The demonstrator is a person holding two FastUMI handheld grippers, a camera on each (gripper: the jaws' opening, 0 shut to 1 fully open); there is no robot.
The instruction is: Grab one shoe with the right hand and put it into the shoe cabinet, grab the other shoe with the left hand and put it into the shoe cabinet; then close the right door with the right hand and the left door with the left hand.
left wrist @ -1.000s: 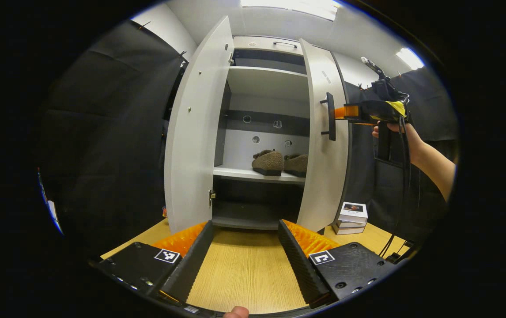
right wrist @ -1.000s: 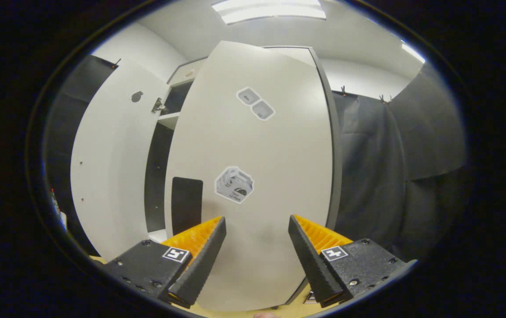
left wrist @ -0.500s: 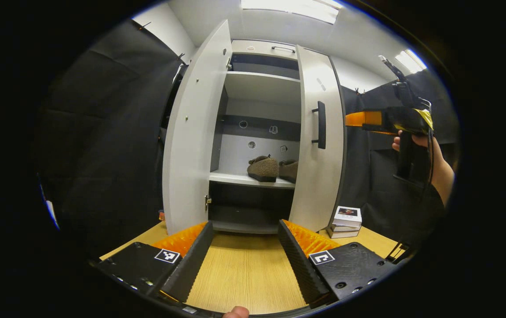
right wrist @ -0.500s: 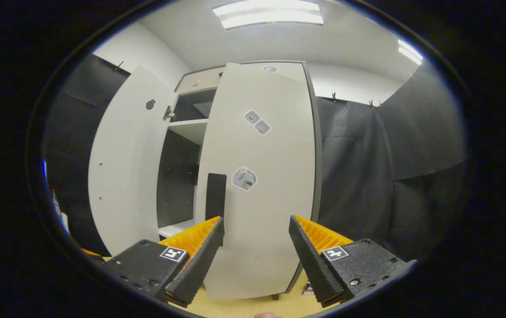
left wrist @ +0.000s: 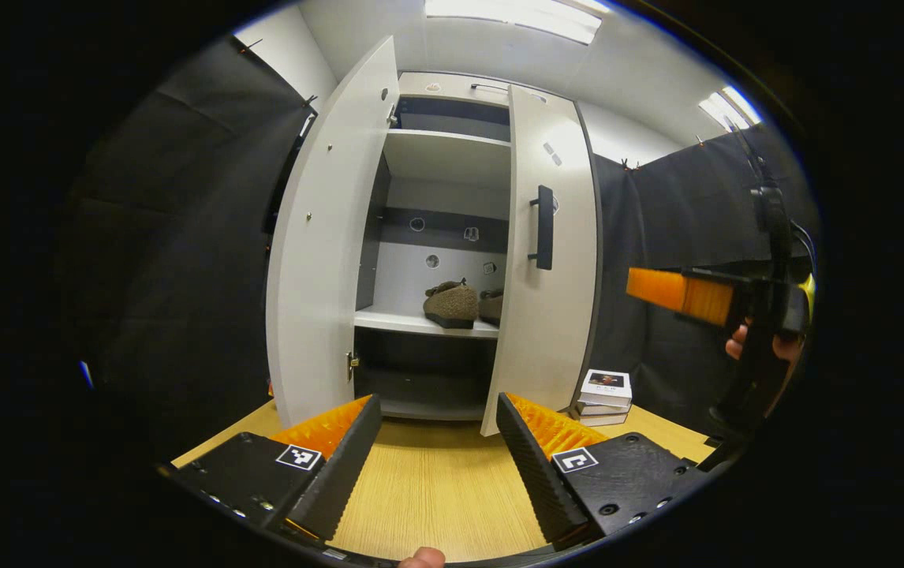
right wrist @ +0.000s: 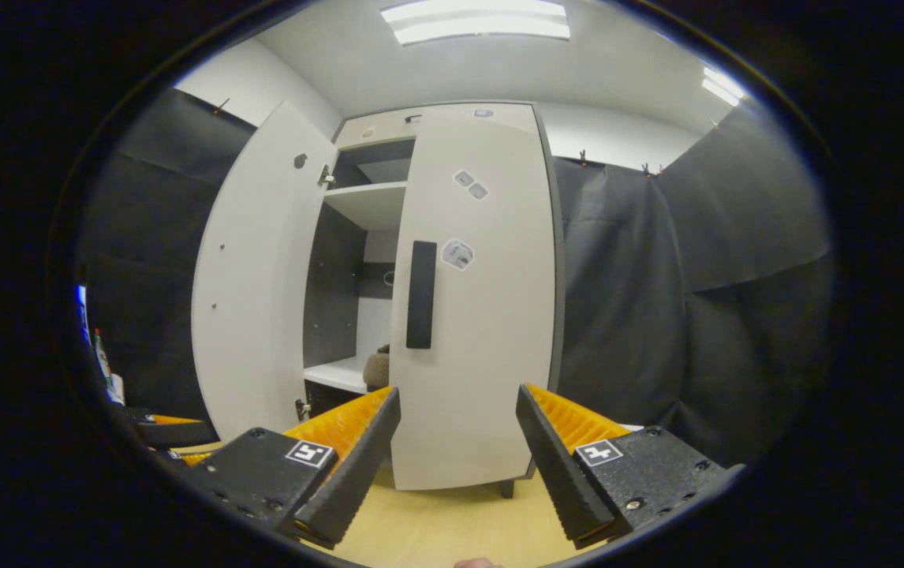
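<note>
Both brown shoes (left wrist: 452, 304) sit on the shoe cabinet's shelf (left wrist: 420, 322) and the right door (right wrist: 476, 315) looks nearly shut. The left door (left wrist: 318, 252) stands wide open, so closing it remains; the left hand-held gripper (left wrist: 436, 442) and right hand-held gripper (right wrist: 456, 442) are both spread wide, holding nothing

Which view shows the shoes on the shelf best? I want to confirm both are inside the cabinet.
The left gripper view: both shoes sit side by side on the middle shelf, the right one partly hidden by the right door. The right gripper view shows just a sliver of one shoe past that door's edge.
</note>
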